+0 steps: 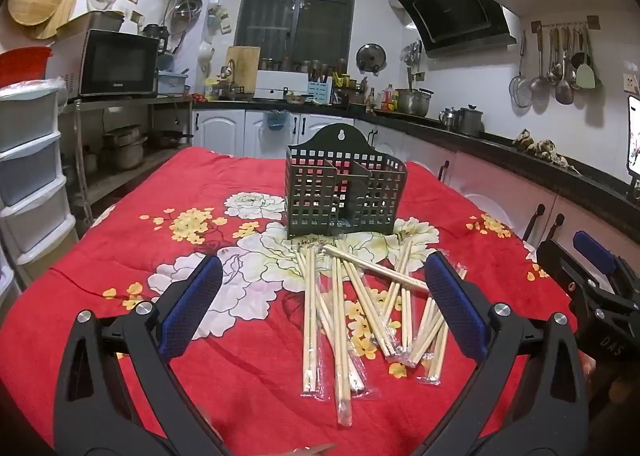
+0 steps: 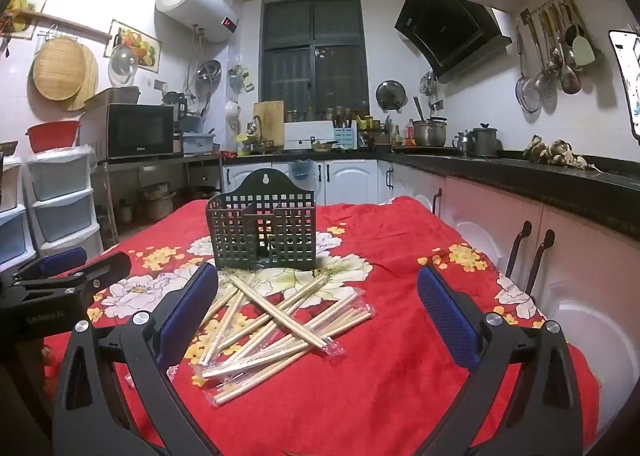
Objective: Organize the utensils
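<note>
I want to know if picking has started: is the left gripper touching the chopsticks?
Apart. The left wrist view shows the left gripper wide open above the chopsticks, nothing pinched; the pile lies loose on the cloth.

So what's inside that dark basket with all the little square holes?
The basket looks empty. Through its holes only a divider wall and the red flowery cloth show. The wrapped chopsticks all lie in front of it on the cloth. The very bottom corners are hard to see.
</note>
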Available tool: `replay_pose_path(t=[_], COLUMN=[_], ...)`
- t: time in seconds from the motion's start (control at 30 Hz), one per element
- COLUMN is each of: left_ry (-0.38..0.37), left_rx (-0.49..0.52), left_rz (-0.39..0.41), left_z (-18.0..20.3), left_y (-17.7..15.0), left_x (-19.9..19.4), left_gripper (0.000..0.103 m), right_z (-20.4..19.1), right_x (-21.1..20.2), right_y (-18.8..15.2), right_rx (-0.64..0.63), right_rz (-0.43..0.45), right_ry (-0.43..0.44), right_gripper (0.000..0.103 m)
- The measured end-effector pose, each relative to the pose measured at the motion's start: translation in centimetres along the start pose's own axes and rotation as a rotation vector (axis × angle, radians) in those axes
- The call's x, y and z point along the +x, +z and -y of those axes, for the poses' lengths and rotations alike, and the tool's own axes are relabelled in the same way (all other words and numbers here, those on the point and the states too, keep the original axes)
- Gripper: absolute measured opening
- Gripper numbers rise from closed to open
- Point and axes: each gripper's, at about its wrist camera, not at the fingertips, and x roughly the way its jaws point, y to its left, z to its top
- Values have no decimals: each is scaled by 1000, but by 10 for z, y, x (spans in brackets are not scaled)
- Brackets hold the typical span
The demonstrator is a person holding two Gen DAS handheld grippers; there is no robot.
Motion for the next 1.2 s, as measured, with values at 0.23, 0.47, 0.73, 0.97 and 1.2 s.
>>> replay_pose_path(t=[0.23, 0.47, 0.73, 0.97, 1.2], left_ry=[-1, -2, -3, -7, -13], left_rx=[-3, -6, -7, -8, -39], left_rz=[3, 6, 6, -8, -38], left_z=[1, 0, 0, 1, -7], left_y=[0, 0, 0, -2, 1], left_x=[1, 0, 0, 2, 6], left_gripper=[93, 93, 93, 93, 93], right_z=[0, 0, 1, 1, -2], right_x=[0, 0, 0, 1, 6], right_y=[0, -1, -1, -1, 1], right_rx=[1, 1, 2, -2, -39], right_rz=[-2, -1, -1, -5, -34], right_ry=[1, 1, 2, 8, 42], right_gripper=[97, 97, 97, 97, 97])
